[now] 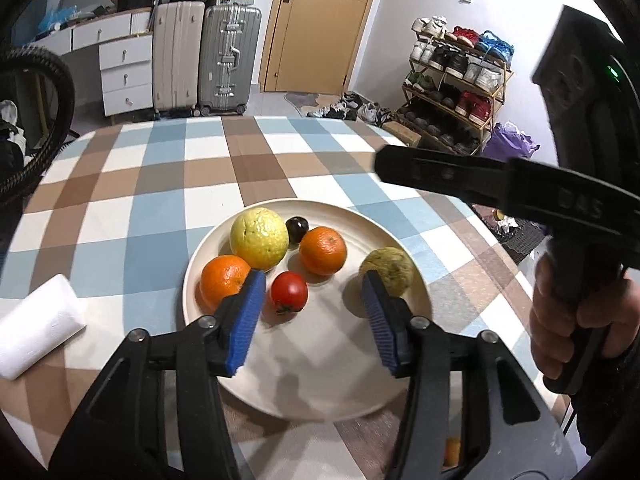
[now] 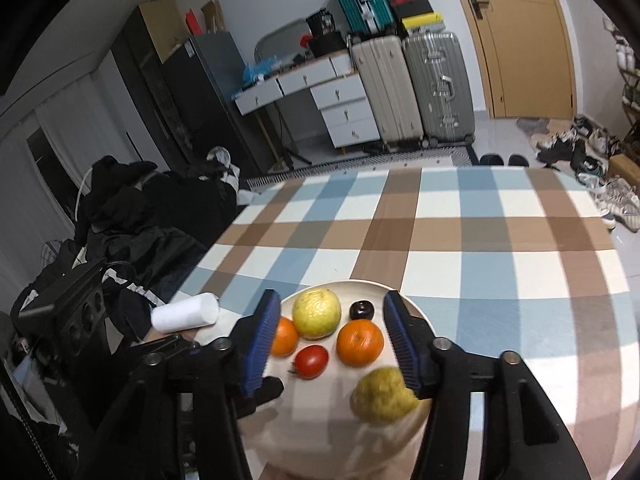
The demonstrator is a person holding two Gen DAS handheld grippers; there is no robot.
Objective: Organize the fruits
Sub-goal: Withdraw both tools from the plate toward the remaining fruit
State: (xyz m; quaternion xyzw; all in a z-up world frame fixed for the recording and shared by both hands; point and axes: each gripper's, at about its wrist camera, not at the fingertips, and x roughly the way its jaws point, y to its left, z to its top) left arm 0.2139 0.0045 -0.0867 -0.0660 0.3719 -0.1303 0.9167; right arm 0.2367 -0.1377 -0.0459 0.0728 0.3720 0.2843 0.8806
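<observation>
Matt cream plate (image 1: pixel 208 264); glossy tomato (image 1: pixel 289 291); dimpled oranges (image 1: pixel 322 251); checked cloth (image 1: pixel 160 184); ribbed blue pads (image 1: pixel 244 320); white paper roll (image 1: pixel 36 326).

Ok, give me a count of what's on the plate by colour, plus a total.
Orange: 2, one at the left and one further right
Yellow: 1, the large fruit
Yellow-green: 1, the rough fruit
Red: 1, the tomato-like fruit
Dark: 1, the small fruit
Total: 6 on the plate
</observation>
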